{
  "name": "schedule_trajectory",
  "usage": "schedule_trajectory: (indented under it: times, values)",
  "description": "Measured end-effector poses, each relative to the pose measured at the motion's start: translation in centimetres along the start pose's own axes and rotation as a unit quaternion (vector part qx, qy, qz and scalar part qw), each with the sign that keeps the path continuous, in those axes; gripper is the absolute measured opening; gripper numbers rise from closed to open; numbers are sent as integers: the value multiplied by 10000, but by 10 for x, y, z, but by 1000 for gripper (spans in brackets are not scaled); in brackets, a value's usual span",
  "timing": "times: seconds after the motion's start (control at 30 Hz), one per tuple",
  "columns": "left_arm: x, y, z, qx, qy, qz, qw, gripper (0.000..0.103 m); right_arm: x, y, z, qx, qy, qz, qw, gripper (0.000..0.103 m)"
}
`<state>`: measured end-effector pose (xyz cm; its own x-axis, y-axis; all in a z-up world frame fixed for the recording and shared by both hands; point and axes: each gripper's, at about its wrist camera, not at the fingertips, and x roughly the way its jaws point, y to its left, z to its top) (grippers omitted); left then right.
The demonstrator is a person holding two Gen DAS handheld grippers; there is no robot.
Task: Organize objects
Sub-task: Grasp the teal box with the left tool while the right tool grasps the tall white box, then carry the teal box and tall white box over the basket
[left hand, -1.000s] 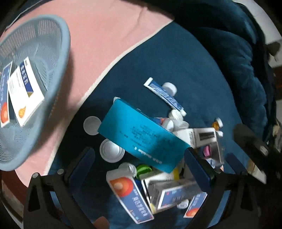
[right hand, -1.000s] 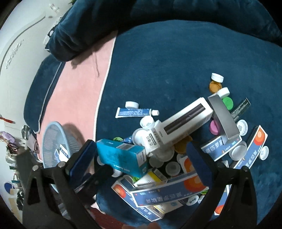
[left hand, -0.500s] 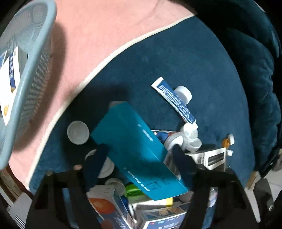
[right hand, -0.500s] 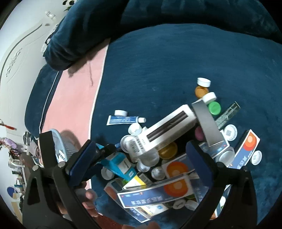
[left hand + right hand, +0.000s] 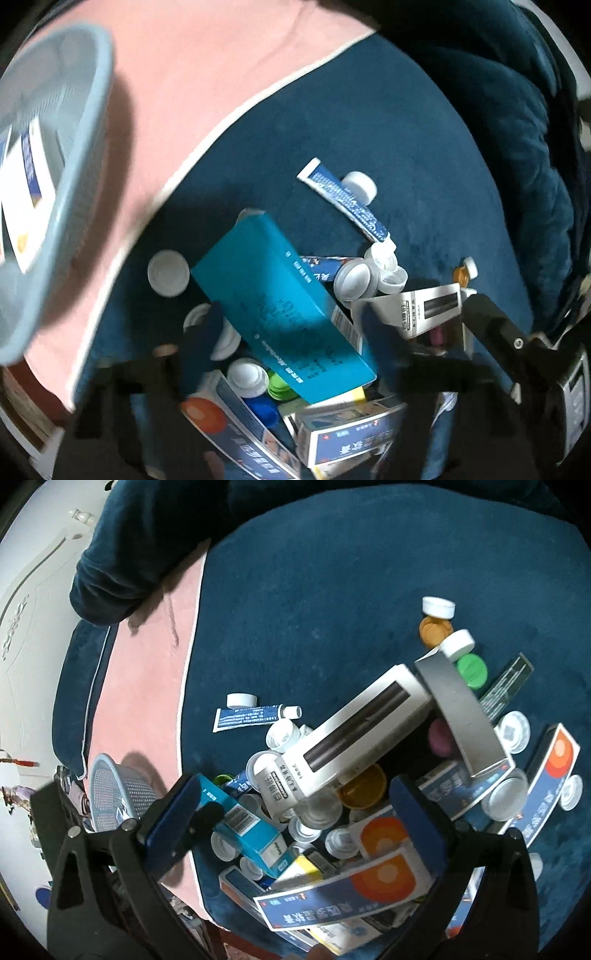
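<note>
Below the two cameras, a heap of medicine boxes, bottle caps and small tubs is seen spread on a dark blue plush cover [image 5: 351, 590], beside a pink blanket [image 5: 207, 85]. In the left wrist view, a teal box [image 5: 280, 314] is tilted between the blue pads of the left gripper [image 5: 291, 332], whose jaws are opening; whether the pads press on the box cannot be told through the blur. A pale blue mesh basket [image 5: 70, 155] is seen at the left edge, with a white and blue box [image 5: 26, 192] lying inside it. A blue and white tube [image 5: 347, 203] lies apart at the top of the heap. In the right wrist view, the right gripper [image 5: 295, 830] is held wide open above the pile, nothing gripped. A long white box with a dark stripe [image 5: 351, 734] is propped across the caps just beyond it, and orange and blue boxes [image 5: 369, 890] lie below.
</note>
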<state>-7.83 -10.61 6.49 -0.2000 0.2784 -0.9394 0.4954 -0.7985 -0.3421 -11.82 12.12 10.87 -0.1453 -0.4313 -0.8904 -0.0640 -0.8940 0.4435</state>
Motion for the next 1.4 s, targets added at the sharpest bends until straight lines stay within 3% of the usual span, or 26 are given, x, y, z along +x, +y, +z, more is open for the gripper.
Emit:
schedule_trajectory:
  times: [0.27, 0.3, 0.33, 0.4, 0.63, 0.67, 0.7, 0.8, 0.87, 1.07, 1.27, 1.3, 1.4]
  values:
    - [29, 6, 4, -311, 182, -173, 9992, 85, 15, -8, 6, 336, 151, 119, 9993, 103]
    - [32, 5, 4, -286, 179, -173, 9993, 79, 17, -10, 7, 397, 159, 127, 9990, 103]
    - [34, 4, 4, -219, 149, -145, 9995, 60, 20, -12, 8, 478, 171, 133, 9986, 103]
    - [39, 4, 5, -85, 151, -41, 9998, 35, 27, -17, 10, 686, 214, 133, 9973, 103]
    - [31, 3, 3, 377, 12, 98, 9992, 35, 44, -23, 16, 1189, 100, -85, 9928, 99]
    - [27, 2, 2, 477, -34, 116, 9988, 35, 46, -22, 15, 1198, 130, -211, 9925, 80]
    - [25, 1, 2, 544, -58, 115, 9984, 35, 48, -22, 15, 1187, 185, -322, 9922, 68]
    - [15, 2, 0, 734, -113, 50, 9972, 34, 49, -22, 12, 1217, 227, -200, 9921, 58]
    - [9, 0, -2, 879, -167, 25, 9960, 31, 44, -20, 12, 1146, 177, -137, 9932, 45]
    - [-18, 13, -2, 1202, -170, -162, 9925, 29, 21, -9, 5, 858, -33, 204, 9961, 38]
    - [-3, 5, -4, 1331, 17, -11, 9911, 32, 8, 5, 0, 414, -162, -15, 9990, 38]
    - [-2, 3, -5, 1369, 24, 50, 9906, 35, 9, 3, 0, 391, -163, -23, 9991, 38]
    - [3, 1, -9, 1428, 128, 399, 9889, 60, 12, 0, 3, 407, -99, 47, 9991, 39]
